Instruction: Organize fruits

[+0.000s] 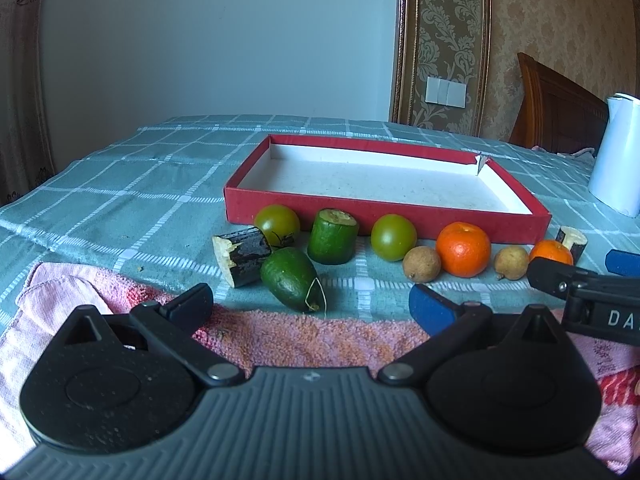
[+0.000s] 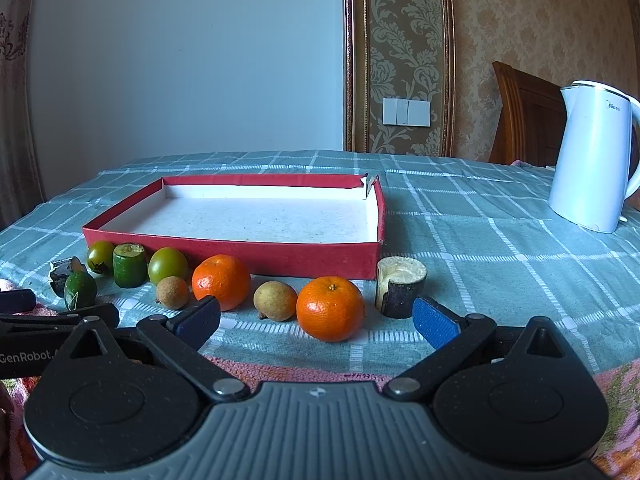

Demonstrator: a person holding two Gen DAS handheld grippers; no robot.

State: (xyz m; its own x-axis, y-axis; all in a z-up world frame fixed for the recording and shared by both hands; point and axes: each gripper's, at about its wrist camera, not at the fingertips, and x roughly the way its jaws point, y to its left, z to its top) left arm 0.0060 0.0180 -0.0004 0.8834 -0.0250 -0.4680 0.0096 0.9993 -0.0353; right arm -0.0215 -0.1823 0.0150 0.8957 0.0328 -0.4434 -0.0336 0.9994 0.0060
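Note:
An empty red box (image 1: 384, 216) (image 2: 240, 254) with a white inside lies on the checked cloth. Fruit pieces line its near wall: a green tomato (image 1: 277, 220), a cucumber stub (image 1: 333, 236), a second green tomato (image 1: 393, 237), a brown longan (image 1: 422, 265), an orange (image 1: 463, 249) (image 2: 221, 281), another longan (image 2: 275, 301), a second orange (image 2: 330, 308), and a dark sugarcane piece (image 2: 400, 286). Nearer lie a cucumber end (image 1: 291, 279) and another sugarcane piece (image 1: 241, 255). My left gripper (image 1: 312, 304) stands open just short of the cucumber end. My right gripper (image 2: 318, 320) stands open around the second orange's near side.
A pink towel (image 1: 300, 336) covers the table's near edge under both grippers. A white kettle (image 2: 592, 156) stands at the right rear. A wooden headboard (image 2: 524, 112) and the wall lie behind the table. Bare cloth stretches left and right of the box.

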